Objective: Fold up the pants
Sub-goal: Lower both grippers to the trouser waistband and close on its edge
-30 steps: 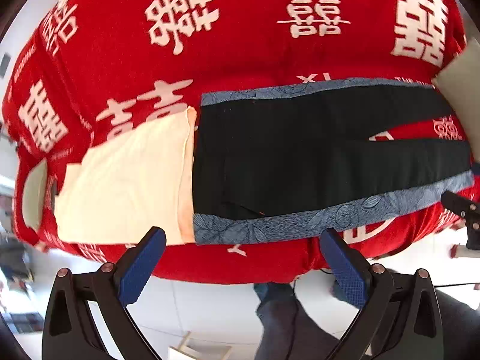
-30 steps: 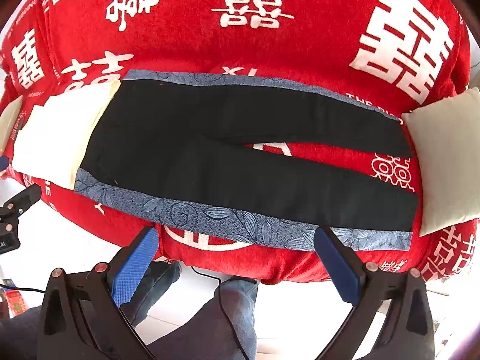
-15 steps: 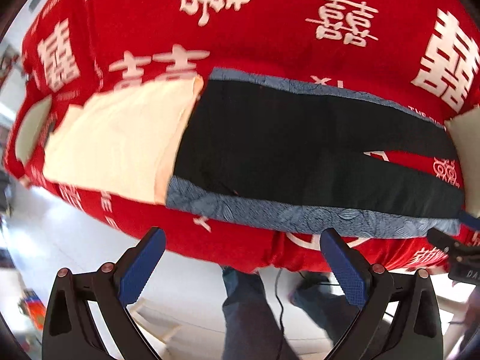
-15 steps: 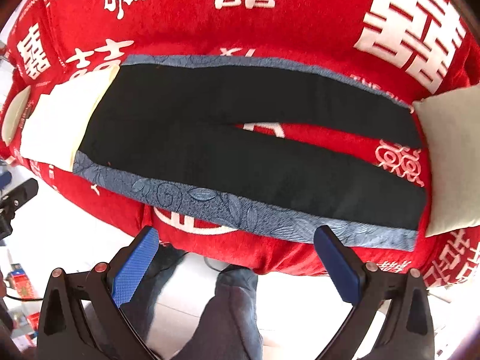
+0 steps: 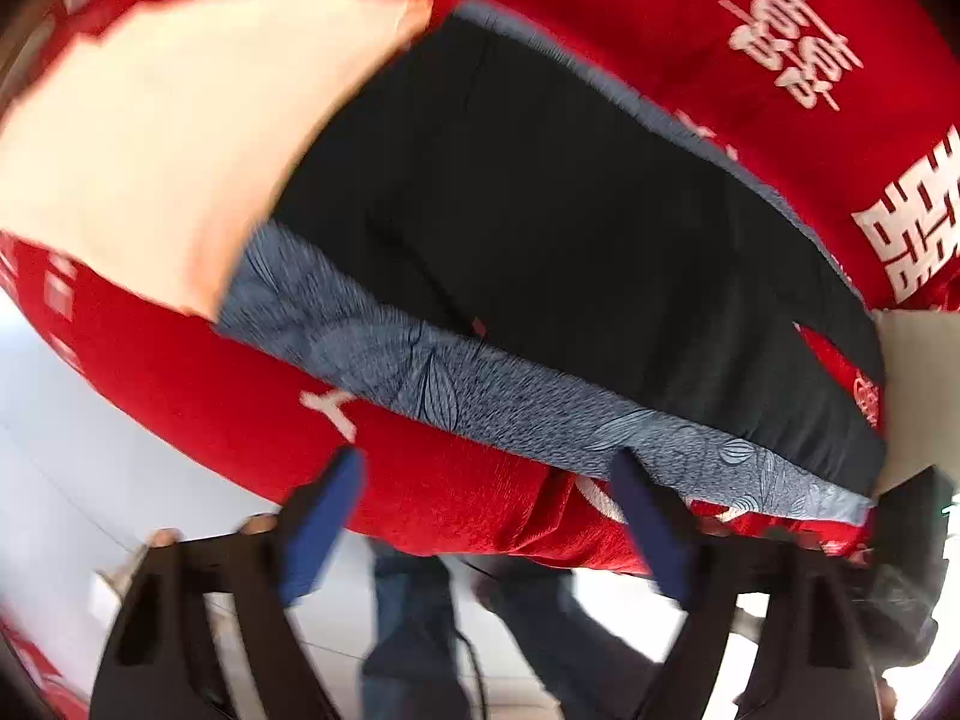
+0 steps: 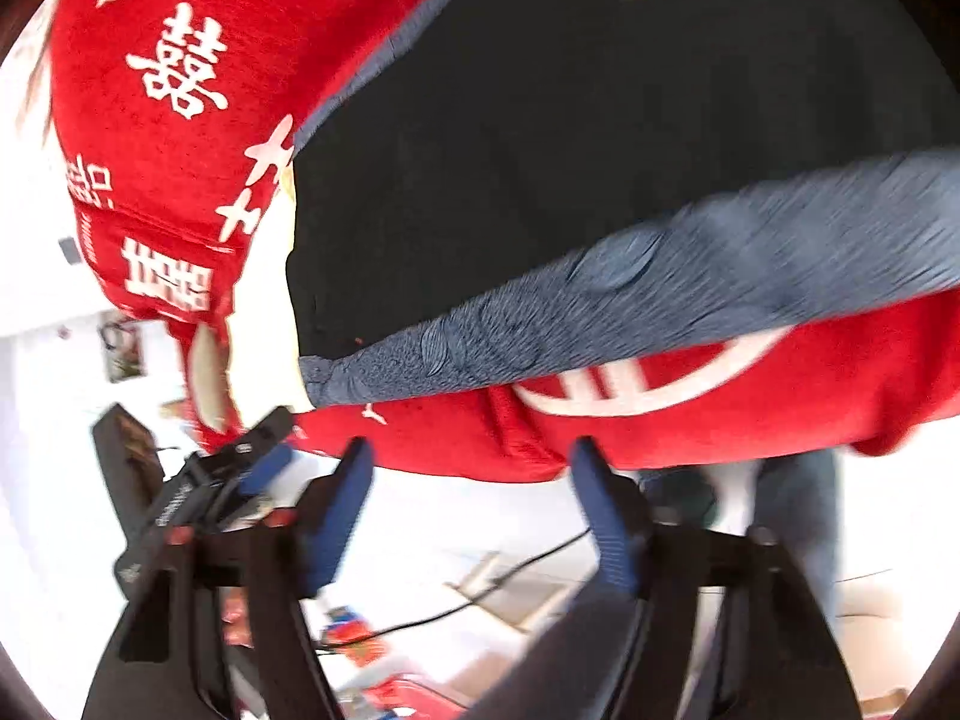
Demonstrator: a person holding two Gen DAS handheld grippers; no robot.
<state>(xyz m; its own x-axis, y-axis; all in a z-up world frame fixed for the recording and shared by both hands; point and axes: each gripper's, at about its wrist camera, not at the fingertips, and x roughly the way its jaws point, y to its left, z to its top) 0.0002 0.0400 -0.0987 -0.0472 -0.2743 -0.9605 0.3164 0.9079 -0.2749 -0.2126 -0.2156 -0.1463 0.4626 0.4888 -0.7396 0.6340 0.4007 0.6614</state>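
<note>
Lying flat on the red cloth-covered bench (image 5: 456, 480), the black pants (image 5: 540, 228) ran lengthwise across both views, their patterned blue-grey side stripe (image 5: 480, 402) just ahead of both fingertips. The left gripper (image 5: 486, 510) and right gripper (image 6: 474, 492) were closing, nothing between the jaws yet. A cream cloth (image 5: 156, 138) lay beside the waistband, pale floor below

- Pants (image 6: 600, 138): right wrist view, legs cut off at 12 to 3 o'clock; blue patterned side band (image 6: 750, 252) smeared by motion blur.
- Cream cloth (image 5: 156, 138): left wrist view, blurred, cut off at 9 o'clock.
- Red bedcover (image 5: 720, 12): white characters at 12 o'clock blurred, illegible.
- Floor clutter (image 6: 354, 642): right wrist view, 6 o'clock, too blurred to identify.
- Person's legs (image 5: 408, 630): partly hidden behind gripper frame.
</note>
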